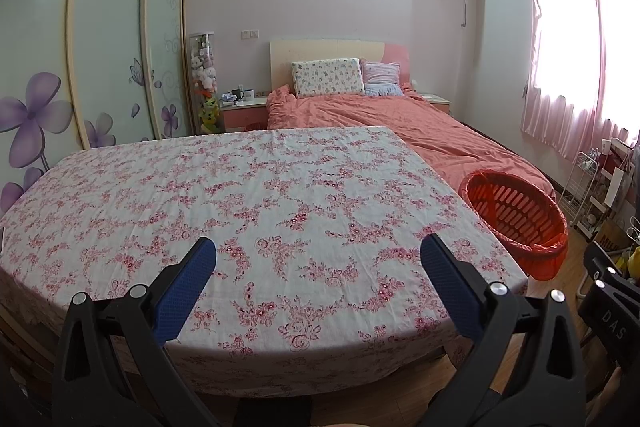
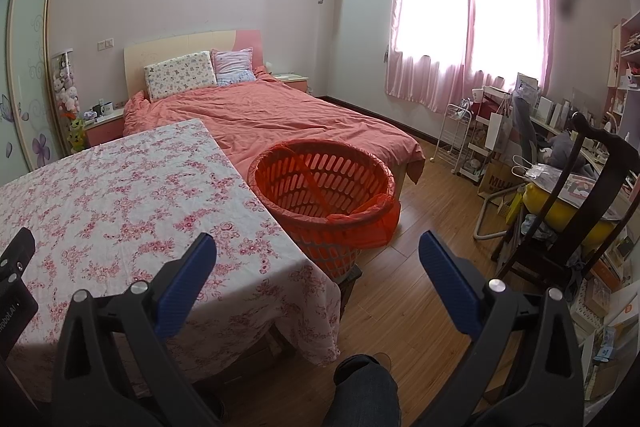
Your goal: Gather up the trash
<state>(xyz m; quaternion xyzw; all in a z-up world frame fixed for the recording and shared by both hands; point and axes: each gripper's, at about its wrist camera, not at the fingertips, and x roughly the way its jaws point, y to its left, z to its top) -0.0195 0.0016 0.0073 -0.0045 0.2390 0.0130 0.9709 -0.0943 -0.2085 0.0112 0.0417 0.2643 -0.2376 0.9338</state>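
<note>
Over on the left stands the wardrobe [image 1: 112,27] with its frosted sliding doors and purple flowers, and a narrow strip of floor runs between it and the table [image 1: 248,195]. The table wears a pink floral cloth whose near edge hangs down toward the wooden floor [image 2: 404,267]. The left gripper [image 1: 318,257] hovers above that near edge, its blue-padded fingers spread wide apart with nothing between them. The table's far edge sits close to the bed [image 1: 420,123], coral quilt and two pillows at the headboard. Just beside the table's right edge is the orange trash basket [image 2: 324,183], lined with a red bag, its rim close to the bed's foot corner. The right gripper [image 2: 318,257] hangs over the table's right corner and floor, fingers likewise wide apart, empty. Open planks stretch rightward to a dark wooden chair [image 2: 592,187] and cluttered shelves beneath the pink curtain [image 2: 468,11].
</note>
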